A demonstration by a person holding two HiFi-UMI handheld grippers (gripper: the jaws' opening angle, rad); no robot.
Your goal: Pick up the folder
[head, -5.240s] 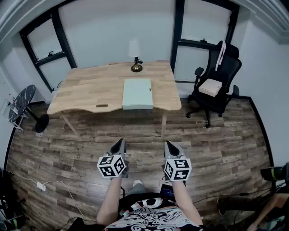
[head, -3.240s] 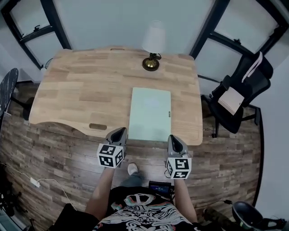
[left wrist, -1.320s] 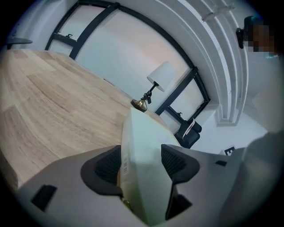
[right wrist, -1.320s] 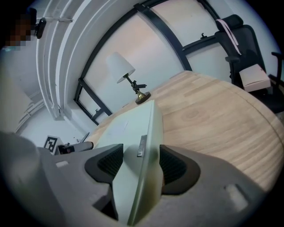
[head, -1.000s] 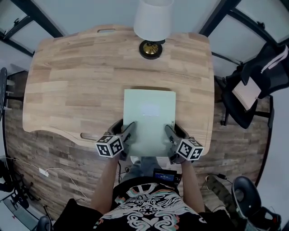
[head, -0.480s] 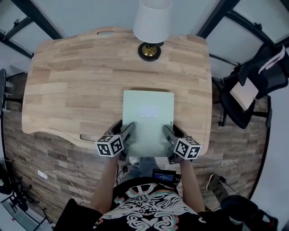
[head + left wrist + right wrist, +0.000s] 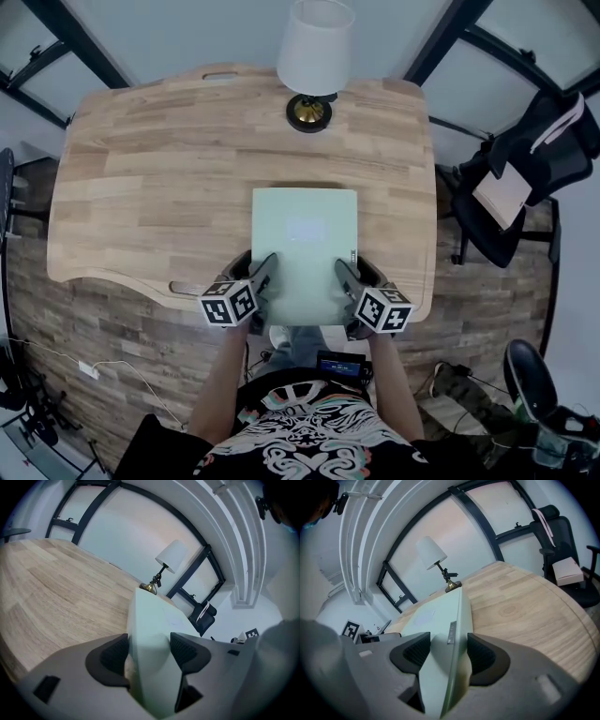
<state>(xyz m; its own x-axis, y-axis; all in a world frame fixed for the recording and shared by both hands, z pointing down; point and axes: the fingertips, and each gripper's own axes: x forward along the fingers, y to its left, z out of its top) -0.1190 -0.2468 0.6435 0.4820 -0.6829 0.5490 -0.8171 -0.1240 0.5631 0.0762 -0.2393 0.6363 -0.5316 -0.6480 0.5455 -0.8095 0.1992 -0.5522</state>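
Folder (image 7: 305,239), pale green: opposite edges clamped between jaws of left hand-held gripper (image 7: 260,273) and right hand-held gripper (image 7: 348,275); best raised level, both together, off bench (image 7: 150,187).

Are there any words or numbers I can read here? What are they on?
No text here can be read.
Folder cover: a pale patch, blank or too faint to read.
Folder's right edge: a small strip, too blurred to read.
Left hand-held gripper and right hand-held gripper: black-and-white square patterns on their cubes, no letters.
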